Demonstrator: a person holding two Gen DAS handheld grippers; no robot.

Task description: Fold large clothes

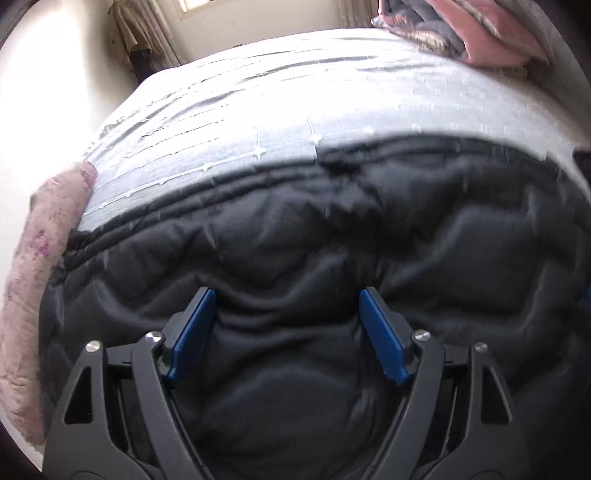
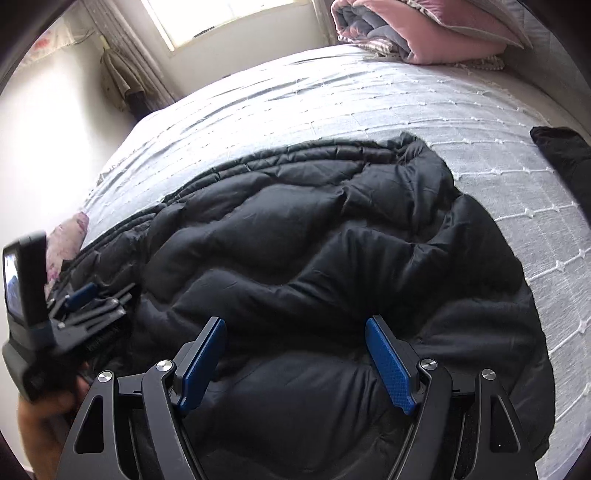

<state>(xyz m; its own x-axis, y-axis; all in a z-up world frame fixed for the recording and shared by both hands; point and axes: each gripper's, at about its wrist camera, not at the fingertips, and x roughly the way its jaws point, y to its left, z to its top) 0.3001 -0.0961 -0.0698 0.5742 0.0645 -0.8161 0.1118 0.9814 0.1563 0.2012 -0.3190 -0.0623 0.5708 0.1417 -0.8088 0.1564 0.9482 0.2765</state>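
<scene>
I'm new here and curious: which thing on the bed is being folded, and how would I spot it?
Look at the bed with its pale bedspread. On its near part lies the black puffy jacket. Unlike the pink and grey bedding at the far end, it is quilted and dark.

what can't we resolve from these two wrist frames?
- Black puffer jacket: near hem cut off by the bottom edge and hidden behind the right gripper; sleeves not distinguishable in either view.
- Dark item: cut off by the right edge, right wrist view.
- Left gripper: whether the open fingers touch the fabric; motion blur, left wrist view.
- Folded bedding: cropped by the top edge.
</scene>
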